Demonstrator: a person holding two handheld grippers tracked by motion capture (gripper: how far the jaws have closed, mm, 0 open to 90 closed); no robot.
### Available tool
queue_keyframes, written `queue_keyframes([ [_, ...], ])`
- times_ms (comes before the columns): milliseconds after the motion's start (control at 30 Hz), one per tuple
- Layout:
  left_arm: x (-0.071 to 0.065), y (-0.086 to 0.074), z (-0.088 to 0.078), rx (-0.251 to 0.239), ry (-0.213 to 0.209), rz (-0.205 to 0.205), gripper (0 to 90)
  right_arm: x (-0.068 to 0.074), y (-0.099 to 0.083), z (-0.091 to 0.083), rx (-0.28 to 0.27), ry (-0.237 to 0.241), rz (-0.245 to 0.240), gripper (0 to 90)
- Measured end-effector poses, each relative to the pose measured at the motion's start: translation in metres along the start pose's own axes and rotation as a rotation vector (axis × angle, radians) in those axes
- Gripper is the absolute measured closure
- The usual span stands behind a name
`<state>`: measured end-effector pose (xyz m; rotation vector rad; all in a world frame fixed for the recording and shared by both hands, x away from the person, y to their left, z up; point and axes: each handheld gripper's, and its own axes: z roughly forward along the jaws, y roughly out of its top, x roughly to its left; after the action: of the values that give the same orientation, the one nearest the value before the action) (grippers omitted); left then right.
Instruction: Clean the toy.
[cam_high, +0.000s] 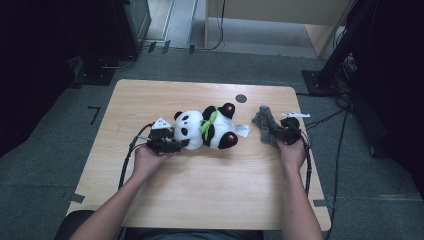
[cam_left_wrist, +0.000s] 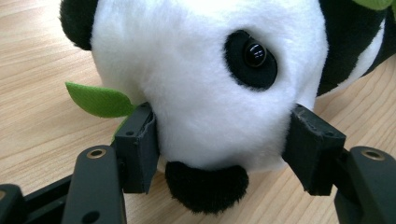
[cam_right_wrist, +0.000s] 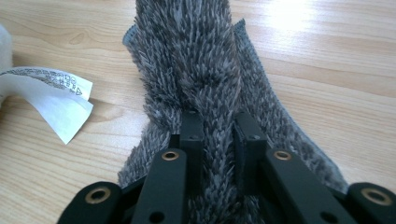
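Note:
A black-and-white panda plush (cam_high: 207, 131) with a green scarf lies on its side in the middle of the wooden table (cam_high: 200, 185). My left gripper (cam_high: 177, 142) is shut on its head. In the left gripper view both pads press into the white fur of the panda (cam_left_wrist: 205, 84), one at each side of the muzzle. A green leaf (cam_left_wrist: 98, 99) pokes out beside the left pad. To the panda's right lies a grey shaggy cloth (cam_high: 263, 122). My right gripper (cam_high: 280, 131) pinches a raised fold of the cloth (cam_right_wrist: 196, 60) between its nearly shut jaws (cam_right_wrist: 219, 135).
The panda's white care label (cam_right_wrist: 56, 91) lies on the table just left of the cloth. A small dark round mark (cam_high: 241, 98) sits near the table's far edge. Cables trail from both grippers. Black stands and wires crowd the floor at the right (cam_high: 345, 70).

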<state>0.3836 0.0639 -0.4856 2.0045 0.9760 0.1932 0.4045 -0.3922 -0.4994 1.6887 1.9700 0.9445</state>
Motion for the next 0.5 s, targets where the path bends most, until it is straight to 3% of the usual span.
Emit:
queue_keyframes([
  [100,0.0,0.0,0.0,-0.001,0.0,0.0,33.7,-0.001,-0.004,0.003,-0.008,0.013,-0.013,70.5],
  [267,0.0,0.0,0.0,-0.001,0.001,-0.002,32.3,-0.004,-0.005,0.001,-0.01,0.043,0.008,65.0],
  [500,0.001,0.0,0.001,0.001,-0.002,-0.013,29.3,-0.004,-0.002,-0.007,-0.021,0.05,0.022,47.7],
])
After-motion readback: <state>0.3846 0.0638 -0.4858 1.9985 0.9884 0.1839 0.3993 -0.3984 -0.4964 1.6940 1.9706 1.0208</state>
